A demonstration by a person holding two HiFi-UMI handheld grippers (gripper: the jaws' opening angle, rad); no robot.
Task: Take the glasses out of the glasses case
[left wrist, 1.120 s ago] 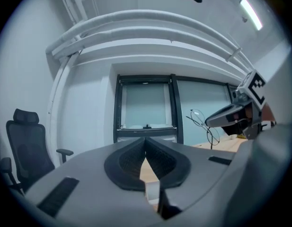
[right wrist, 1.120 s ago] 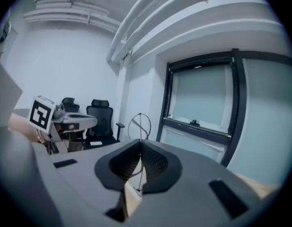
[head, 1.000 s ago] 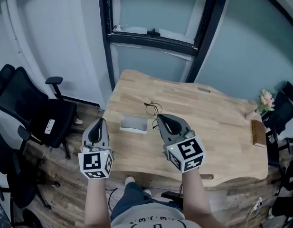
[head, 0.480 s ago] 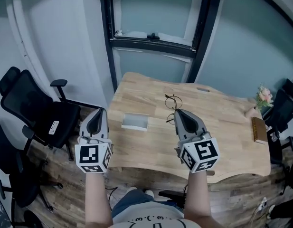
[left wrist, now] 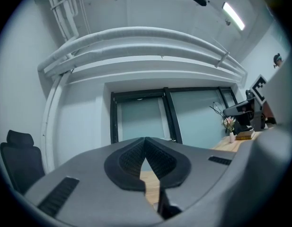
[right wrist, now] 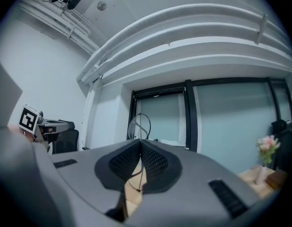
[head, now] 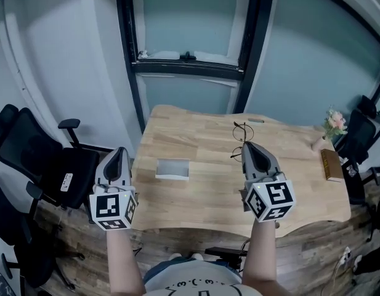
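A black chair (head: 51, 162) stands on the wood floor at far left. Just beside it, the left gripper (head: 120, 154) is held off the left edge of the table (head: 196, 202), its jaws pressed together with nothing between them. The left gripper view shows the tips meeting, with only the window and a strip of tabletop beyond. The grey case (head: 173, 169) lies flat toward the table's left side, apart from both grippers. Right of centre, the right gripper (head: 247, 145) is held above the tabletop, its jaws pinching the thin wire frame of the glasses (head: 241, 131). The round lenses stick out past the tips, off the wood and well apart from the case. In the right gripper view one lens ring stands above the closed tips against the dark window frame, and a thin wire runs down between the ribbed pads (right wrist: 154, 162). At the table's far right stand a small vase (head: 330, 128) of pink flowers and, nearer the front edge, a brown book (head: 332, 165)
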